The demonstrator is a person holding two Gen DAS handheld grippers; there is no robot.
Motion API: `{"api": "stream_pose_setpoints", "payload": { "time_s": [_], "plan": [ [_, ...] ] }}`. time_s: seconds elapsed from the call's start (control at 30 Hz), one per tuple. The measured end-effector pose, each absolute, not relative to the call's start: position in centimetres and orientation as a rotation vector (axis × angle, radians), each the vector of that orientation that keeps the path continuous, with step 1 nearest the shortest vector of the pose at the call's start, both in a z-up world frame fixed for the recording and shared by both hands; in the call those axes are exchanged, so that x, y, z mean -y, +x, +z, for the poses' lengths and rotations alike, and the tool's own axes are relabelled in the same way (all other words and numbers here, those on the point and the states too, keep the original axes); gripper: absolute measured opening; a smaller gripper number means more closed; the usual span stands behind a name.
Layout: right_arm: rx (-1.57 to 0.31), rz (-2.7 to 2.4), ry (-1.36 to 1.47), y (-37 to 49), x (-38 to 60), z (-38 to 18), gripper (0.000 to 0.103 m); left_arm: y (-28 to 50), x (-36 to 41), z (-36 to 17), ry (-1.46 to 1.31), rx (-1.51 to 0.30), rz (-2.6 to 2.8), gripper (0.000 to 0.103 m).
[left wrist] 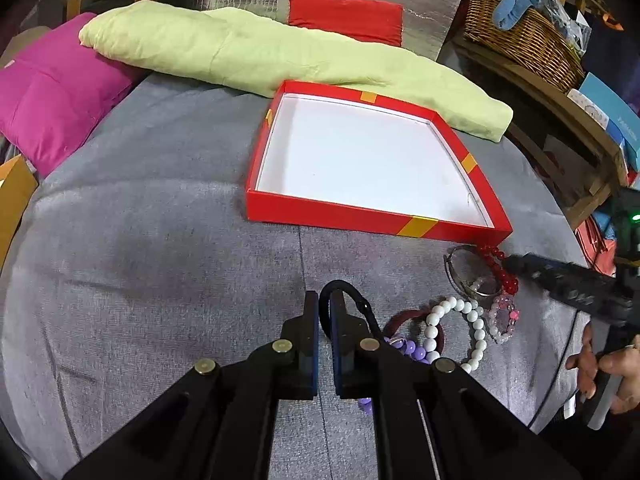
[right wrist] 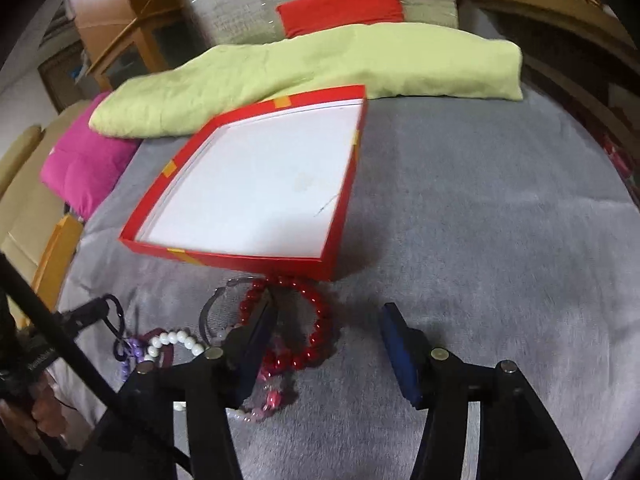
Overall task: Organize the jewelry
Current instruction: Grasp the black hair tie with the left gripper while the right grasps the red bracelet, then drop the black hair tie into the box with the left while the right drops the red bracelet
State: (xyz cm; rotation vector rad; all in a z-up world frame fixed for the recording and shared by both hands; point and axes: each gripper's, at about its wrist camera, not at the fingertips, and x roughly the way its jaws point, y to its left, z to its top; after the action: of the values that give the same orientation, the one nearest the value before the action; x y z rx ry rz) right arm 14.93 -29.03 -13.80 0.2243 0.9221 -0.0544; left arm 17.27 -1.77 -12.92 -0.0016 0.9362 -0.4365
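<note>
A shallow red box with a white inside sits empty on the grey cloth; it also shows in the right wrist view. My left gripper is shut on a black cord loop, held just above the cloth. Right of it lie a white bead bracelet, purple beads, a pink bracelet, a metal bangle and a red bead bracelet. My right gripper is open over the red bead bracelet, its left finger inside the ring.
A green folded cloth, a magenta cushion and a red cushion lie behind the box. A wicker basket stands on a wooden shelf at the right. A cardboard box is at the left edge.
</note>
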Motion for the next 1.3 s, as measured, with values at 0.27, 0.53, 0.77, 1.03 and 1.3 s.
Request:
{"api": "stream_pose_setpoints", "payload": {
  "time_s": [0.27, 0.53, 0.77, 1.03, 1.3],
  "plan": [
    [-0.948, -0.085, 0.086, 15.5, 27.2, -14.6, 0.01, 17.6, 2.3, -12.1, -0.022, -0.903, -0.449, 0.005],
    [-0.852, 0.026, 0.189, 13.6, 27.5, -11.3, 0.01, 20.1, 4.0, -10.2, -0.022, -0.806, -0.428, 0.005],
    [-0.756, 0.105, 0.284, 13.5, 27.4, -8.8, 0.01, 24.0, 5.2, -9.9, -0.067, -0.793, -0.404, 0.005],
    [-0.689, 0.101, 0.358, 15.8, 28.0, -7.6, 0.01, 24.9, 2.7, -9.0, -0.111, -0.836, -0.393, 0.005],
    [-0.711, 0.105, 0.434, 20.1, 28.4, -9.3, 0.01, 23.7, -1.9, -12.4, -0.234, -1.016, -0.345, 0.052]
  ]
}}
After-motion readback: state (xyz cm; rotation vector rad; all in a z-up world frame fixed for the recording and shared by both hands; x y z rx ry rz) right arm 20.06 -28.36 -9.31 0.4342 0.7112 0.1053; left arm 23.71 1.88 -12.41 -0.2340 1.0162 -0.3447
